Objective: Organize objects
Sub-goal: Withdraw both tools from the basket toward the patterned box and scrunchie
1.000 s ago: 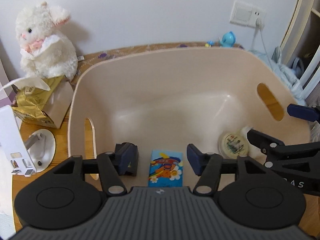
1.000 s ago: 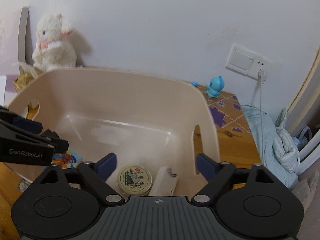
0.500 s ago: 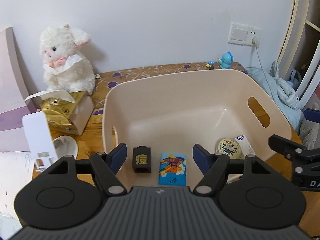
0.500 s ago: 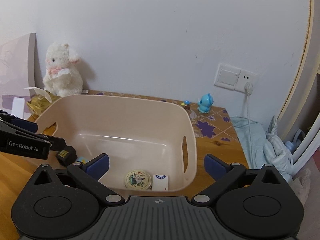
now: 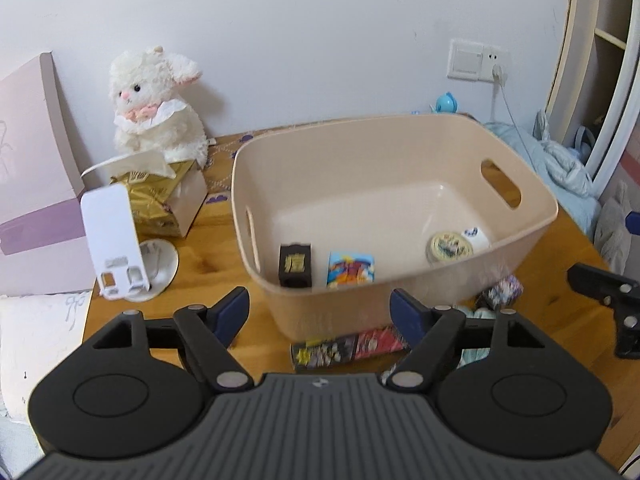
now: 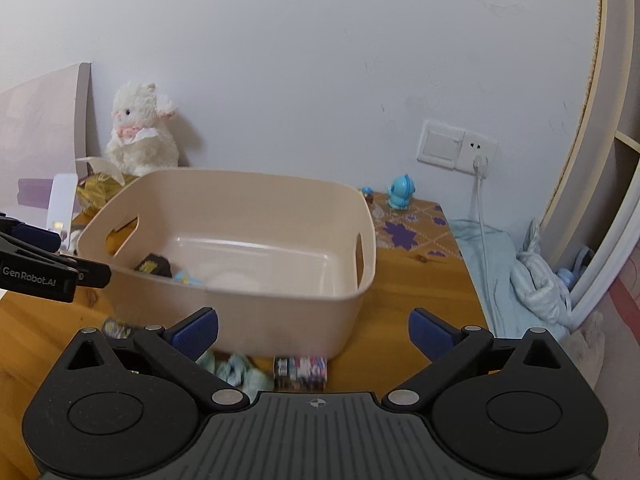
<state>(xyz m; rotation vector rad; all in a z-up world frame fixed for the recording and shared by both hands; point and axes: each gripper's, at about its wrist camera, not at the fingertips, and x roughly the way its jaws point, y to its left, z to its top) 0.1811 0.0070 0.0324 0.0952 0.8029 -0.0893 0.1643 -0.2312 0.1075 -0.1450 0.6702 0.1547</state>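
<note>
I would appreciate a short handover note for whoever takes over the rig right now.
Left gripper: open, holding nothing, in front of the bin.
Right gripper: open, holding nothing, likewise.
In the beige bin: black box, colourful card pack, round tin, small white item.
Left on the table in front of the bin: flat card packs, small pack, pale blue crumpled thing.

Soft, even daylight fills both views, bright without harsh glare. The plush lamb [image 5: 154, 104] throws a faint shadow rightward onto the wall [image 5: 320, 32], so light arrives from the left. A pale sheen sits on the bin [image 6: 240, 196] floor. Fisheye bending curves the shelf edge [image 6: 592, 100] at far right, corners go dark. The packets [image 5: 348, 348] near the bin look motion-blurred.
</note>
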